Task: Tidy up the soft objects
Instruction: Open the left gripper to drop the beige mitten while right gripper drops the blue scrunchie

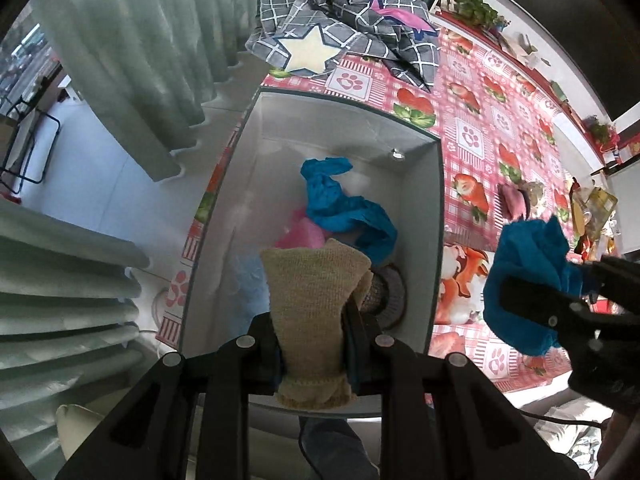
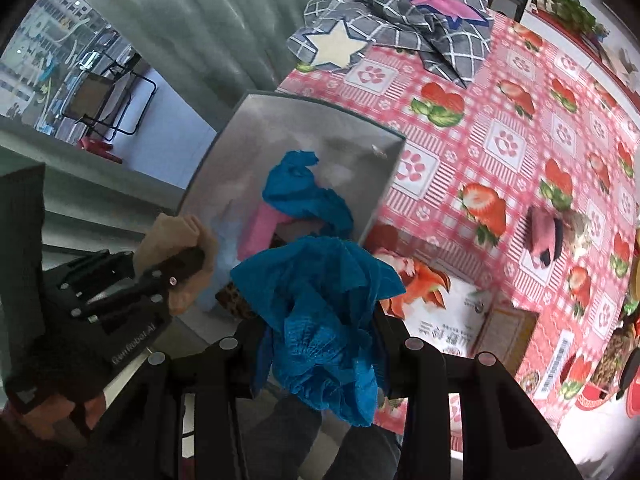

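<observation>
Your left gripper [image 1: 314, 344]: it points steeply down over the near end of the white box [image 1: 434, 208], jaws clamped tight on a tan knit cloth [image 1: 316, 300] that stands up between the fingers.
Your right gripper [image 2: 320, 344]: also aimed steeply down, just beside the box's near right corner, jaws pressed on a bunched blue cloth [image 2: 320, 312] that spills out above and below them.
Side by side: from the left camera your right gripper sits at the far right, over the tablecloth [image 1: 500, 92], outside the box wall.
In the box: a second crumpled blue cloth [image 1: 340, 204], something pink [image 1: 300, 232] under it and a pale blue piece [image 1: 248, 280]; the tan cloth hides part of them.
Hard to make out: a round grey ribbed thing [image 1: 394, 292] by the box's right wall, half covered.
On the table: a grey checked fabric [image 1: 348, 28] with a star lies at the far end, well apart from the box.
Cut off: small items at the table's right edge are blurred.
</observation>
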`<control>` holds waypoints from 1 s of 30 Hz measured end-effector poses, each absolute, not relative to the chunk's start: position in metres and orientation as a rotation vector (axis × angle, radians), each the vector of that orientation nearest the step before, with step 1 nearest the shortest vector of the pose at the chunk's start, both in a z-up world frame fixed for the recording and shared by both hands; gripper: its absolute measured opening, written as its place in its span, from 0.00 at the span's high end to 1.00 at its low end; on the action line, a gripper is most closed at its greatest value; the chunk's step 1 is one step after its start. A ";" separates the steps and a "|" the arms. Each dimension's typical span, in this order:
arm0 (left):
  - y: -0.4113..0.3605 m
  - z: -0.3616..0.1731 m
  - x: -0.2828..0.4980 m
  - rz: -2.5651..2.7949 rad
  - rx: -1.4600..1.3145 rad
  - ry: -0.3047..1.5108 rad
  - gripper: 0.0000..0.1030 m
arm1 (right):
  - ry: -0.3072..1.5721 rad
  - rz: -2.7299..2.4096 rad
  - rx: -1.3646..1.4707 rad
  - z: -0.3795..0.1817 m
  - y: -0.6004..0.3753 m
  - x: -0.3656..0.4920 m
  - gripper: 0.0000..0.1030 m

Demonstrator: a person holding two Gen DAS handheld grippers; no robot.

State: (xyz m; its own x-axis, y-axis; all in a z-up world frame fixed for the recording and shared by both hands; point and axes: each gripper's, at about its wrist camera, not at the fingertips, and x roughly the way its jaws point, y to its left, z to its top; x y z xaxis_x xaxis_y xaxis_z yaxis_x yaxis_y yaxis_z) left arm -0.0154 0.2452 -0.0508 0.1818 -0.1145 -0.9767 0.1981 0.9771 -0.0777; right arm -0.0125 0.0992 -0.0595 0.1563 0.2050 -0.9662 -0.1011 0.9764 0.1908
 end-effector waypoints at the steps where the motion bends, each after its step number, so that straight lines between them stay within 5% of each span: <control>1: 0.245 -0.051 -0.014 -0.220 0.075 1.371 0.76 | 1.397 0.222 0.090 -0.059 0.101 -0.009 0.60; 30: 0.243 -0.065 0.015 -0.178 0.092 1.389 0.76 | 1.420 0.247 0.142 -0.074 0.118 0.043 0.60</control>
State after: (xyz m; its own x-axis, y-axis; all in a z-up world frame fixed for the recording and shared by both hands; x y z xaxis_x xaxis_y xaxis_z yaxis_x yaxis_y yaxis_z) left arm 0.0152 0.2428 -0.0650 0.1706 -0.0706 -0.9828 0.1792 0.9830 -0.0395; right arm 0.0432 0.1179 -0.0743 0.1309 0.2533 -0.9585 -0.0848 0.9661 0.2437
